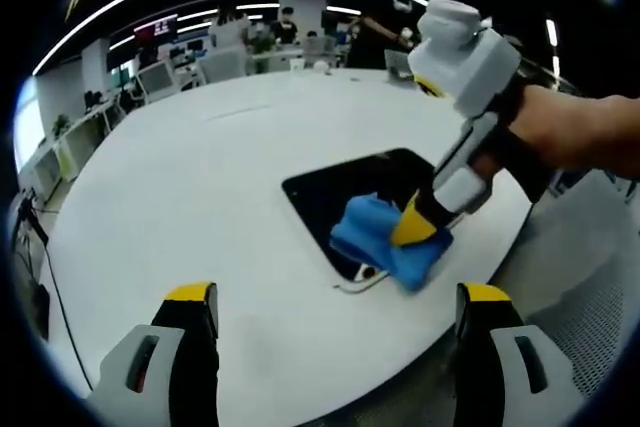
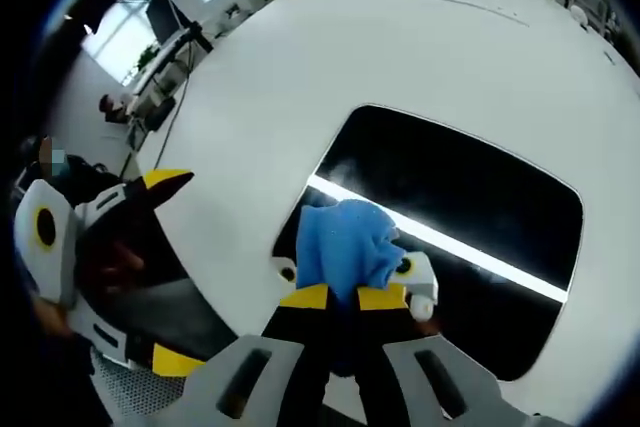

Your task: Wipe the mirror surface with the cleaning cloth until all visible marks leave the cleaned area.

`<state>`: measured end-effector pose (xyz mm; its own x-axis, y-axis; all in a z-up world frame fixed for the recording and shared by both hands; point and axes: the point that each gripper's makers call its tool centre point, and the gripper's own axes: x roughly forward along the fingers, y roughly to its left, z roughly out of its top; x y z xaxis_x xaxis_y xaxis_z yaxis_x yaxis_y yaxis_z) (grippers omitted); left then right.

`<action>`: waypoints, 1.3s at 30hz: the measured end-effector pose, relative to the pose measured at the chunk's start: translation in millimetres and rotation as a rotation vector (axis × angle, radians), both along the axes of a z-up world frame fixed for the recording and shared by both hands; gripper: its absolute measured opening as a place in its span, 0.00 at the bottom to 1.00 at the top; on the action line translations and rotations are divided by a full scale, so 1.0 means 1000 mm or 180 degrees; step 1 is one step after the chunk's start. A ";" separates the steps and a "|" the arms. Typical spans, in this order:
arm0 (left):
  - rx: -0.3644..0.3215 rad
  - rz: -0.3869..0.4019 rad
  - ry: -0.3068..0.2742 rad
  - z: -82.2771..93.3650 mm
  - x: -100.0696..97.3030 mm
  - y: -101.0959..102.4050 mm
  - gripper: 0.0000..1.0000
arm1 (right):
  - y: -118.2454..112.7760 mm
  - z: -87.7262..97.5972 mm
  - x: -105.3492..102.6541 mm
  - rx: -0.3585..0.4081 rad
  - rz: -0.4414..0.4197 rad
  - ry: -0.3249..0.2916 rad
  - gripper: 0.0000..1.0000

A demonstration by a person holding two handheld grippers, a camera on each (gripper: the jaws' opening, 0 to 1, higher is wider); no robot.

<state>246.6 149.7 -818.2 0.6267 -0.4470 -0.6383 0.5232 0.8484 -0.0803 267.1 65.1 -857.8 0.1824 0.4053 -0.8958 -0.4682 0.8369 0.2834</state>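
cloth: the blue cleaning cloth [image 2: 345, 245] is bunched between the right gripper's yellow-tipped fingers [image 2: 312, 297] and pressed on the mirror's near corner; in the left gripper view it [image 1: 380, 237] sits under that gripper's tip.
mirror: dark rounded mirror [image 2: 470, 217] lies flat on the table, reflecting a bright ceiling light strip; the left gripper view has it [image 1: 350, 192] near the table edge.
right gripper [image 2: 345, 299]: jaws nearly closed, pinching the cloth.
left gripper [image 1: 338, 309]: jaws spread wide, nothing between them, hovering over bare table well apart from the cloth.
table: white round table [image 1: 180, 177].
background: office desks and monitors.
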 end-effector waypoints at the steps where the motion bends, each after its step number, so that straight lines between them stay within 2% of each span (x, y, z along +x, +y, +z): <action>1: -0.0001 0.0002 0.0002 0.000 0.000 0.000 0.99 | 0.000 0.000 -0.001 0.0001 0.0007 0.0001 0.02; 10: -0.0004 0.0005 0.0006 -0.001 0.000 0.000 0.99 | 0.001 0.000 -0.008 0.0020 0.0054 -0.0040 0.02; 14: -0.0002 0.0069 -0.0021 0.001 0.002 0.003 0.99 | 0.001 0.000 -0.007 0.0048 0.0052 0.0002 0.02; 39: 0.0023 0.0059 0.0025 -0.001 0.000 0.003 0.99 | 0.000 0.001 -0.008 0.0072 0.0107 0.0015 0.02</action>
<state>247.0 152.8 -819.5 0.6298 -0.4306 -0.6465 0.5067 0.8586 -0.0783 259.5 64.9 -856.6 0.1641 0.4312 -0.8872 -0.4946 0.8141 0.3042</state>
